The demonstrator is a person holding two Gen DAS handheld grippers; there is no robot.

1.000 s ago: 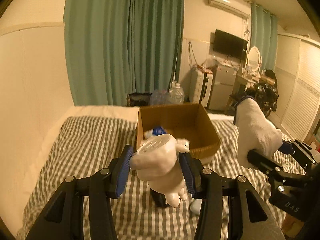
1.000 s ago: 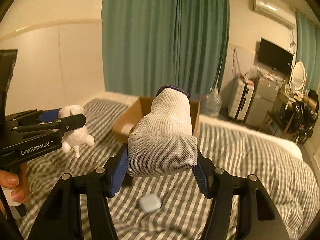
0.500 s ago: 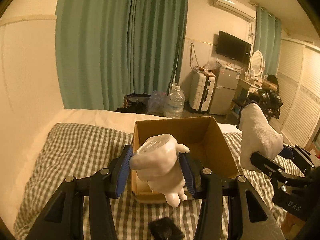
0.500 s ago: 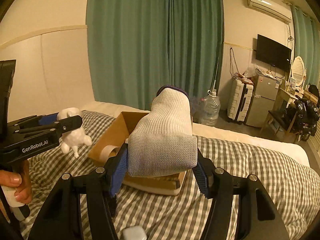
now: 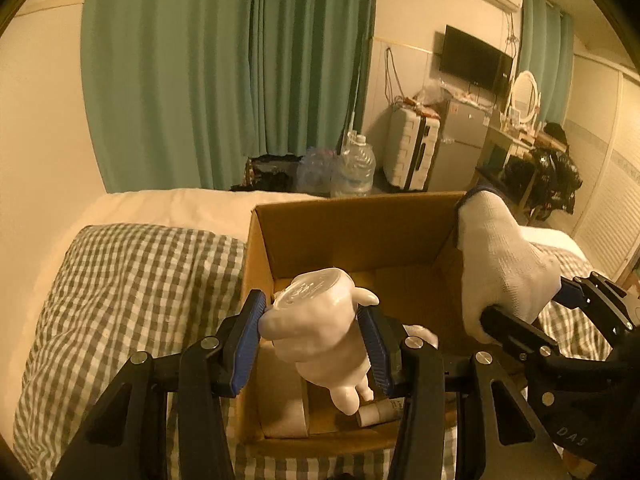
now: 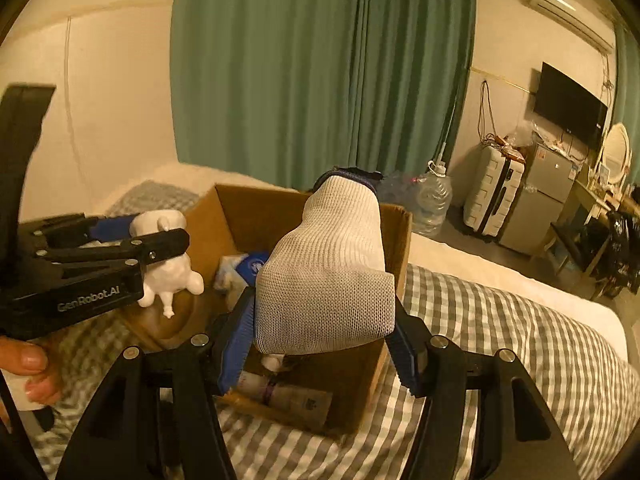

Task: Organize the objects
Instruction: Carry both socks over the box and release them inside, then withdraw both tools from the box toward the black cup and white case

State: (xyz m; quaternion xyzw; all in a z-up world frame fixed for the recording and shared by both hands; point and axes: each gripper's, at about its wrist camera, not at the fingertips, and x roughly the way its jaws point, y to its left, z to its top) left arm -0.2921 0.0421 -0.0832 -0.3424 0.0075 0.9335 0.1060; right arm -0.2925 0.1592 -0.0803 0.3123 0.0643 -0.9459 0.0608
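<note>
Box (image 5: 352, 228) made of brown card sits on my checked bed cover (image 5: 132, 272). My left claw (image 5: 312, 344) squeezes a white toy animal (image 5: 320, 336) over the open box (its legs point down). My right claw (image 6: 324, 340) pinches a white knit glove (image 6: 328, 280), also above the box.
</note>
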